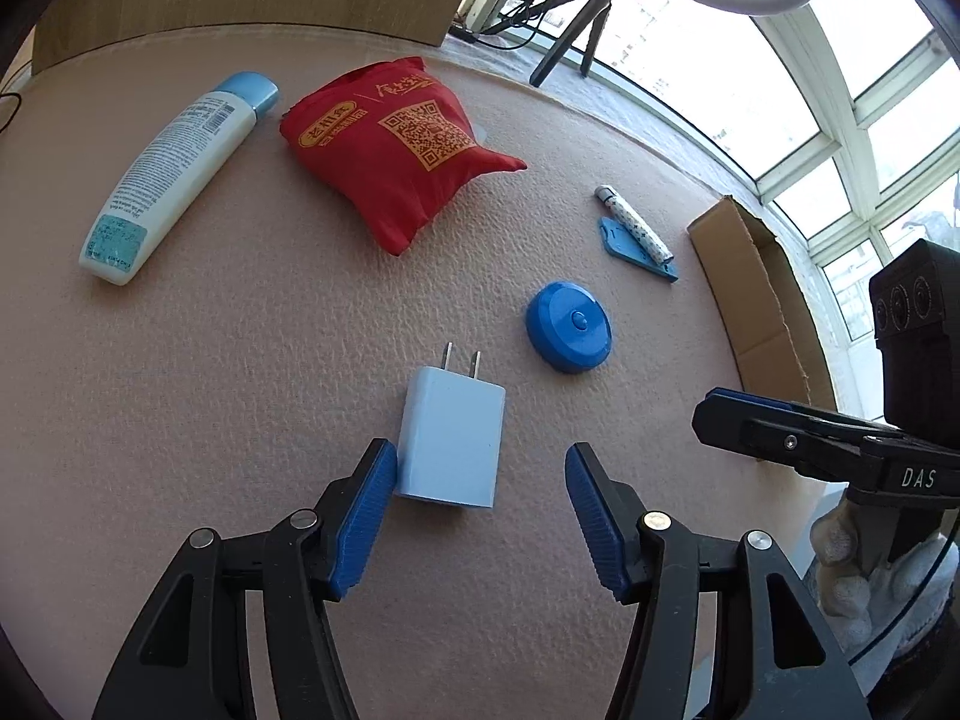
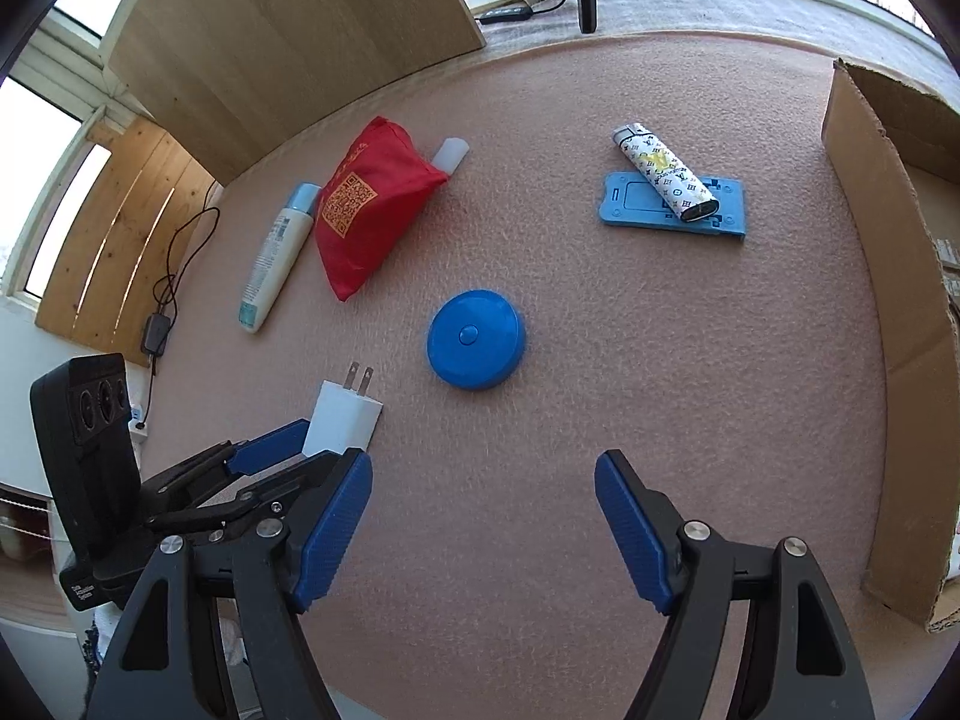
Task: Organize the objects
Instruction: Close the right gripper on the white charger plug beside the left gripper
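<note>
A white plug charger (image 1: 450, 438) lies flat on the pink mat (image 1: 210, 390), prongs pointing away. My left gripper (image 1: 480, 504) is open around it, its left finger touching the charger's side and the right finger well apart. In the right wrist view the same charger (image 2: 342, 420) shows between the left gripper's (image 2: 327, 444) fingers. My right gripper (image 2: 486, 516) hangs open and empty over bare mat, short of a round blue disc (image 2: 475, 339). A patterned lighter (image 2: 666, 177) rests on a flat blue holder (image 2: 630, 201).
A red pouch (image 1: 396, 144) and a white bottle with a blue cap (image 1: 168, 180) lie at the far left. An open cardboard box (image 2: 888, 240) stands along the right edge. A wooden board (image 2: 288, 30) leans behind the mat, a tripod (image 1: 576, 30) beyond.
</note>
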The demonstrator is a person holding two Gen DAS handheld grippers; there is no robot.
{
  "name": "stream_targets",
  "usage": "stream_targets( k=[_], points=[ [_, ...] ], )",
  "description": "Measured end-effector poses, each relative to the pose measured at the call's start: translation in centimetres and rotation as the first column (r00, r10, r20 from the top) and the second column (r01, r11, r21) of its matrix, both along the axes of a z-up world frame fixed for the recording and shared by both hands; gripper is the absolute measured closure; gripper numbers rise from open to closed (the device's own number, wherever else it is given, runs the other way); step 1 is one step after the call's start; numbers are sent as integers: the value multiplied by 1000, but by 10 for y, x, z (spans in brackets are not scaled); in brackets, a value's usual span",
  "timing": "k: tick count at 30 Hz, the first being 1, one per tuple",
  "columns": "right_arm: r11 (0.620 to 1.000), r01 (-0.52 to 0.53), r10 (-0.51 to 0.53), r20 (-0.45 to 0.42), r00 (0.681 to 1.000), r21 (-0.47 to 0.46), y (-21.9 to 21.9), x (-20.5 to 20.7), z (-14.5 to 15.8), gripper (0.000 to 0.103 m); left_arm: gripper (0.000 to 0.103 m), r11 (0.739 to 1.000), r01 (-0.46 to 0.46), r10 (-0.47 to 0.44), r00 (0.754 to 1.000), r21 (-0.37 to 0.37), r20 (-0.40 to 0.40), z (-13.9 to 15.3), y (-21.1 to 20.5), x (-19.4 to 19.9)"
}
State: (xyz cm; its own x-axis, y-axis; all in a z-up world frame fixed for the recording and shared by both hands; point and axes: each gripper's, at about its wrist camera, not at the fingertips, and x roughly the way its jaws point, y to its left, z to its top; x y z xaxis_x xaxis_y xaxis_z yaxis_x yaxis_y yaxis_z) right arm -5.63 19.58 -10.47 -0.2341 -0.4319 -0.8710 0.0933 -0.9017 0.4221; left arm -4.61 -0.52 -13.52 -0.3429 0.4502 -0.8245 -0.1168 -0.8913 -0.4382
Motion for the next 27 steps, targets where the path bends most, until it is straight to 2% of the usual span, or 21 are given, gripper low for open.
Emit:
stream_targets(
  k=[5,13,20,23,27],
  points=[
    [999,-16,17,25,1000,-29,-9,-5,-7,30,41,997,49,-50,999,-52,-18,1,22,6],
    [996,-89,89,16,996,-7,-37,-18,-14,30,40,996,-21,20,1000,-90,-10,0,15,4],
    [989,-151,151,43,988,-5,-58,-29,-27,49,42,997,-39,39,999,-70,3,-5,9,4],
    [985,-171,171,48,984,-9,-64,-32,-30,51,42,997,-38,38,999,-69,1,-7,12,3],
    [979,-203,202,51,978,11,-71,-37,-32,52,53,998,-52,52,999,-44,-3,-9,12,0]
  ],
)
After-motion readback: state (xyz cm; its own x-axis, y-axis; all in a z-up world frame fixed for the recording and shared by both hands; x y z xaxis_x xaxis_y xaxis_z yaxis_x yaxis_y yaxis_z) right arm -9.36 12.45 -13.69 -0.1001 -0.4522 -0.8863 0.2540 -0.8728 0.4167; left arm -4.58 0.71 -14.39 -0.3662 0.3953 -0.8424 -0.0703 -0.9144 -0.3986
